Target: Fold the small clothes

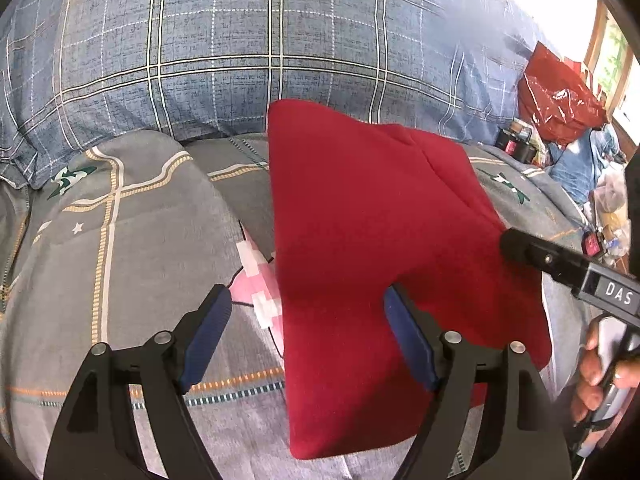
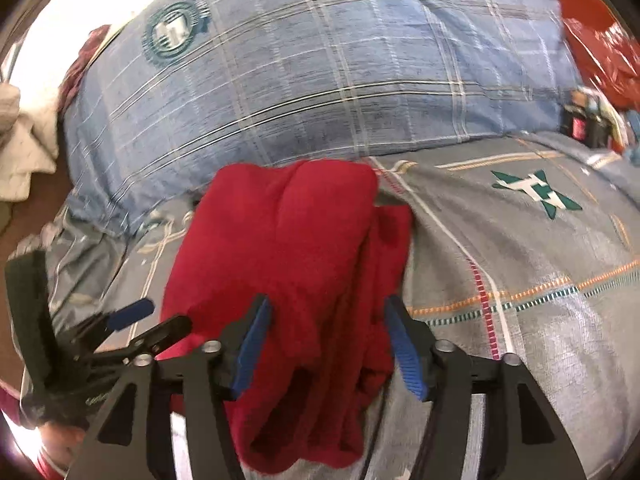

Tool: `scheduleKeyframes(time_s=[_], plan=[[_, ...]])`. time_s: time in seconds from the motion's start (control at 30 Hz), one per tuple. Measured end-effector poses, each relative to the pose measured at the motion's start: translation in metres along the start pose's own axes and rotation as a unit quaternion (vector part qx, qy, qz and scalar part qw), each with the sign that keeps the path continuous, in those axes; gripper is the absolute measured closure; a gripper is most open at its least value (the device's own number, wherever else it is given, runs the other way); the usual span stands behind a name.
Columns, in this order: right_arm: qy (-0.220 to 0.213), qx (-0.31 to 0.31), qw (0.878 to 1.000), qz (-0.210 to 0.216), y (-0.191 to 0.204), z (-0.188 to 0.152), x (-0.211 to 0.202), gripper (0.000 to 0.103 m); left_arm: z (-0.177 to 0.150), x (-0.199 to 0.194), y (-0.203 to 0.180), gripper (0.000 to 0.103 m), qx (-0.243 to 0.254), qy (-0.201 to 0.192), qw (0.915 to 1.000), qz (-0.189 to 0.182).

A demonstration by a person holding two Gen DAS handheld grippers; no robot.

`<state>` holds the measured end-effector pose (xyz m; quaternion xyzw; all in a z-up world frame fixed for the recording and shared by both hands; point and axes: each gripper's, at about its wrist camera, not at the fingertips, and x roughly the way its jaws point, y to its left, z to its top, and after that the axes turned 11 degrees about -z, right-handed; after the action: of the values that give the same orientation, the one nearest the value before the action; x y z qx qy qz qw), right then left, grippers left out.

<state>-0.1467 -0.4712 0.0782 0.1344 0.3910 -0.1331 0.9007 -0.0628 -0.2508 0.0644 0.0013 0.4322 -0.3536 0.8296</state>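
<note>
Garment: red cloth folded, lying on the grey patterned bedspread, its far end near the blue plaid pillow.
Left gripper: jaws wide apart, one blue pad over the cloth's near part, gripping nothing.
Right gripper: jaws wide, straddling the cloth's near end without pinching it.
Beside: pink-and-white piece peeking from under the cloth's left edge.
Background: red plastic bag past the bedspread's far right corner.

The red garment covers most of a pink item on the bed (its print is pixelated). In the right wrist view the red bag and the small bottles are blurred, the bag cut off by the edge.
</note>
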Motion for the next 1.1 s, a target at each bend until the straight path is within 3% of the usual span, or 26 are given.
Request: scheduleKeyframes(time_s=[0.1,0.2,0.37,0.43,0.5,0.57,0.6,0.63,0.73,0.83,1.1], plan=[[0.022,0.014,1.000,0.014,-0.006,0.001,0.015,0.028,0.003,0.004,0.005,0.019,-0.008,-0.001,0.9999,-0.012],[0.034,0.016,0.999,0.027,-0.010,0.000,0.031,0.017,0.006,0.010,0.009,0.015,-0.015,0.001,0.9995,-0.028],[0.050,0.022,0.997,0.060,-0.016,-0.002,0.051,0.015,0.009,0.022,0.012,0.000,-0.017,0.004,0.9986,-0.050],[0.044,0.023,0.996,0.069,-0.016,-0.002,0.053,0.015,0.010,0.030,0.016,0.000,-0.028,0.010,0.9964,-0.079],[0.039,0.007,0.997,0.068,-0.012,-0.001,0.053,0.019,0.011,0.038,0.017,0.000,-0.042,0.022,0.9932,-0.106],[0.029,-0.002,0.997,0.069,-0.009,-0.002,0.051,0.031,0.011,0.043,0.014,0.002,-0.044,0.032,0.9905,-0.126],[0.020,-0.009,0.998,0.065,-0.006,-0.003,0.048,0.040,0.010,0.044,0.010,0.013,-0.040,0.031,0.9896,-0.134],[0.013,-0.017,0.998,0.061,-0.003,-0.003,0.045,0.050,0.010,0.042,0.006,0.016,-0.035,0.030,0.9893,-0.138],[-0.012,-0.051,0.998,0.034,0.009,-0.004,0.032,0.062,0.010,0.031,-0.003,0.029,-0.021,0.017,0.9913,-0.129],[-0.023,-0.059,0.998,0.023,0.014,-0.004,0.023,0.066,0.011,0.017,-0.002,0.037,-0.031,0.010,0.9894,-0.142],[-0.055,-0.085,0.995,0.026,0.037,-0.006,-0.013,0.068,0.010,-0.029,-0.007,0.039,-0.019,-0.019,0.9896,-0.141]])
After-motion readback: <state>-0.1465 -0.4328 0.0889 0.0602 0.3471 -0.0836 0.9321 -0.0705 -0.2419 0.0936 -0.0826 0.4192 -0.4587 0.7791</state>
